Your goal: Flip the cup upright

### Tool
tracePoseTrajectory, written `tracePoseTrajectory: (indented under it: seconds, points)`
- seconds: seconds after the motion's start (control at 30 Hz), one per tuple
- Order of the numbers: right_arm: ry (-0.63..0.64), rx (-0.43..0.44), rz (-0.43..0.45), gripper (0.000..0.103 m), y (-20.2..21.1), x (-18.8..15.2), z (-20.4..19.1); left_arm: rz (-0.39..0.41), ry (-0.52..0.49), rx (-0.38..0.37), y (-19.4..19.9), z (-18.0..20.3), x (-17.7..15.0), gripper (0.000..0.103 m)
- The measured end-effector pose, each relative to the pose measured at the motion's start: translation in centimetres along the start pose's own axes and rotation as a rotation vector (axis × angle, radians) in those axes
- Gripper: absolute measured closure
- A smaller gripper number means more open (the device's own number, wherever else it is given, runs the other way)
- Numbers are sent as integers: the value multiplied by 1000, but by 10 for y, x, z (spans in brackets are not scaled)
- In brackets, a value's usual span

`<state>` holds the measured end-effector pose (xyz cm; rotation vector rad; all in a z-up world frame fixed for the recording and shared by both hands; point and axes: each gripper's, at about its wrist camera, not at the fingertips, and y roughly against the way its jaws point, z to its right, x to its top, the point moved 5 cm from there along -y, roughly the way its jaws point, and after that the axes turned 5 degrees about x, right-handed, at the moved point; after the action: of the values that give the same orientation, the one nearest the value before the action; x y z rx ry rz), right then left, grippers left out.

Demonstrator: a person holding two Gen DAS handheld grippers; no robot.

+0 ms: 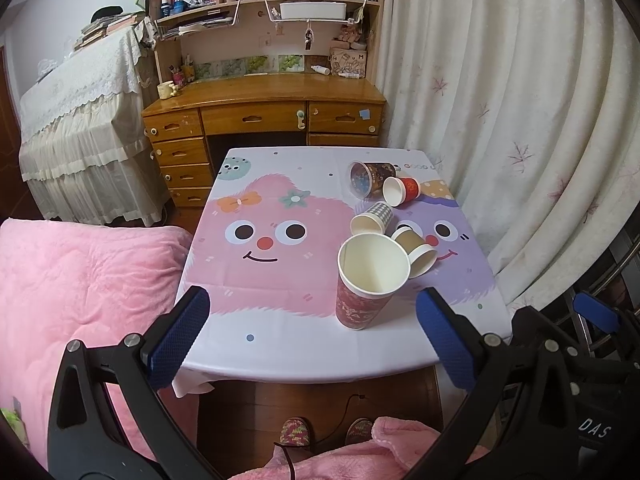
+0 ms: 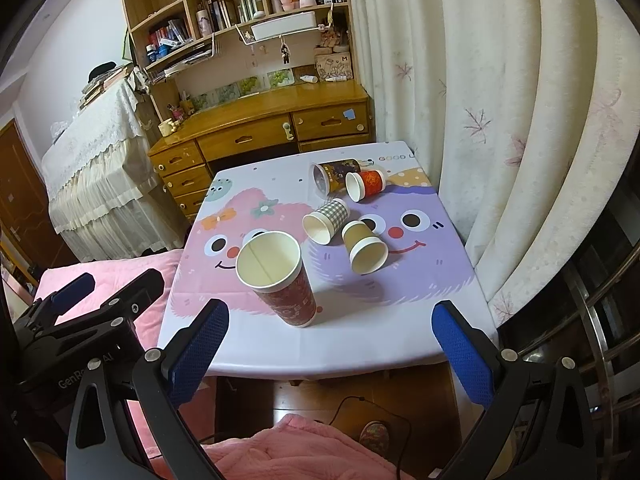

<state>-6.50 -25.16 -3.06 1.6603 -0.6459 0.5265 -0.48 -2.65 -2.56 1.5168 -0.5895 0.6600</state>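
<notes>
A tall red paper cup (image 1: 366, 280) (image 2: 280, 278) stands upright near the table's front edge. Behind it several cups lie on their sides: a brown cup (image 1: 416, 250) (image 2: 364, 248), a checked cup (image 1: 372, 218) (image 2: 326, 220), a small red cup (image 1: 400, 190) (image 2: 365, 185) and a dark patterned clear cup (image 1: 370, 178) (image 2: 334, 176). My left gripper (image 1: 312, 338) is open and empty, held in front of the table edge. My right gripper (image 2: 330, 350) is open and empty, also short of the table; it shows at the right edge of the left wrist view.
The small table (image 1: 280, 344) has a cartoon-print cloth. A pink blanket (image 1: 80, 280) covers the bed at left. A wooden desk (image 1: 264, 100) with shelves stands behind. Curtains (image 1: 500, 100) hang at right. Feet in slippers (image 1: 296, 432) are under the table edge.
</notes>
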Motion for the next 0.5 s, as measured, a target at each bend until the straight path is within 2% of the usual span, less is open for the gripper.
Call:
tracePoseTrajectory:
  seconds: [0.5]
  points:
    - [-5,11,-22,0,-9,-1,0,-22,1,8,-15,-9,-3,1]
